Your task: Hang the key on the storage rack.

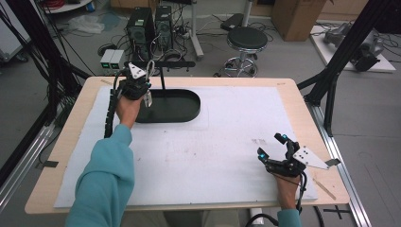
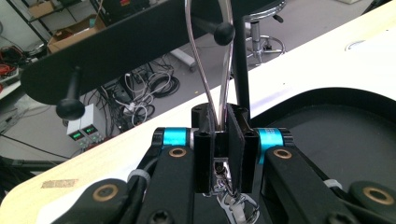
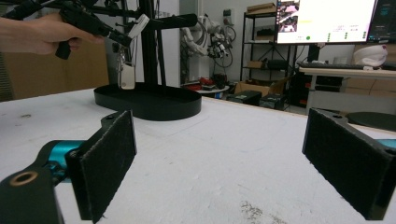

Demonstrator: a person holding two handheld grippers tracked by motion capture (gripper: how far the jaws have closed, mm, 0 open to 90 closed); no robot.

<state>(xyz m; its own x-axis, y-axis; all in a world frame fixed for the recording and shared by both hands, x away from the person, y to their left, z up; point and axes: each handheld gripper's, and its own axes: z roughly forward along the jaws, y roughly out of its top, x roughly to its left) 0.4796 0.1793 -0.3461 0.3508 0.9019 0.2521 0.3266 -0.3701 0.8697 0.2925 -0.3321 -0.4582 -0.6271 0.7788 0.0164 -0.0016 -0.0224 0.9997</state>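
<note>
- The thing in hand is a thin clear loop point(image 2: 205, 60) with a small white tag point(image 3: 126, 76) hanging from its lower end; I see it above the near-left end of the black oval tray point(image 1: 189, 111), the tag dangling just over the tray's rim.
- My left gripper point(image 1: 142, 87) has its jaws pinched narrow on the loop. In the left gripper view the pads clamp its two strands where they meet, and a metal ring with clasps hangs just below the pads.
- The loop rises from the pads toward the stand's black crossbar point(image 2: 116, 51), close by one of its round-tipped pegs point(image 2: 223, 31); I cannot tell whether it touches the peg.
- The stand's upright post point(image 3: 148, 42) rises out of the tray just behind the loop, so the post and crossbar crowd the space around the left gripper.
- The tray sits at the far-left part of the white mat point(image 1: 227, 142) that covers the counter point(image 1: 71, 137).
- My right gripper point(image 1: 276, 151) rests well apart from the tray, at the near-right of the mat, jaws spread wide with nothing between them.
- Beyond the counter, past the tray, stand a black stool point(image 1: 247, 40) and computer towers point(image 1: 150, 26) among loose cables on the floor.
</note>
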